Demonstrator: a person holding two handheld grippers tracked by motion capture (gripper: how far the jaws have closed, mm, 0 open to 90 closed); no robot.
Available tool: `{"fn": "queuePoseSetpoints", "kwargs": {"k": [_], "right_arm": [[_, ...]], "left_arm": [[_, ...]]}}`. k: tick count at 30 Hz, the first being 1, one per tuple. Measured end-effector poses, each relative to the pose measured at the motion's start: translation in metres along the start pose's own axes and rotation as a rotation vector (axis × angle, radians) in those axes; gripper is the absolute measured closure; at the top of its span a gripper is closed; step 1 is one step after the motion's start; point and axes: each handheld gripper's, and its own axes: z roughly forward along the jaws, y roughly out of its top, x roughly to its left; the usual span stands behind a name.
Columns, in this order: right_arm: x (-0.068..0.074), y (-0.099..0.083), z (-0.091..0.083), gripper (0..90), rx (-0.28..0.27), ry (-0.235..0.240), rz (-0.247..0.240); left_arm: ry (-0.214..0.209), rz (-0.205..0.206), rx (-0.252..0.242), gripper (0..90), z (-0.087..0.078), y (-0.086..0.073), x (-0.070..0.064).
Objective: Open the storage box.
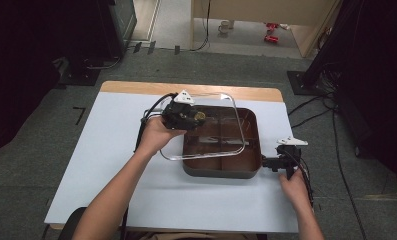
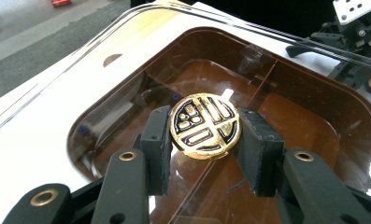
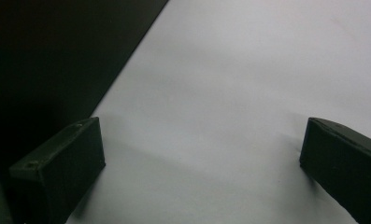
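Observation:
A dark brown tray [image 1: 221, 173] with several compartments sits right of centre on the white table. Its clear lid [image 1: 238, 131] is held tilted over the tray's left half. My left gripper [image 1: 196, 116] is shut on the lid's round gold knob [image 1: 200, 115]. The left gripper view has that knob [image 2: 204, 122] pinched between both pads of the left gripper [image 2: 205, 129], with the tray [image 2: 323, 121] showing through the lid. My right gripper [image 1: 266, 163] hangs just off the tray's right front corner. It is open [image 3: 204, 140] over bare table, nothing between its fingers [image 3: 61, 163].
The white table [image 1: 111, 165] has free room left of and in front of the tray. A wooden strip [image 1: 136, 87] runs along its far edge. Dark stands and cables stand on the floor around it. In the right gripper view a dark surface [image 3: 47, 56] lies ahead on the left.

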Motion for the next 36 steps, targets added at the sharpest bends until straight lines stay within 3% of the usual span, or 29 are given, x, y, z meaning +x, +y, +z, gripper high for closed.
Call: {"fn": "queuePoseSetpoints", "kwargs": {"k": [8, 23, 36], "right_arm": [[0.000, 0.000, 0.000, 0.0, 0.000, 0.000, 0.000], [0.000, 0.000, 0.000, 0.0, -0.001, 0.000, 0.000], [0.000, 0.000, 0.000, 0.0, 0.000, 0.001, -0.001]], "left_arm": [[0.038, -0.030, 0.005, 59.0, -0.018, -0.012, 0.013], [0.131, -0.128, 0.004, 59.0, -0.058, -0.043, 0.044], [0.203, -0.204, 0.001, 59.0, -0.080, -0.065, 0.071]]}}
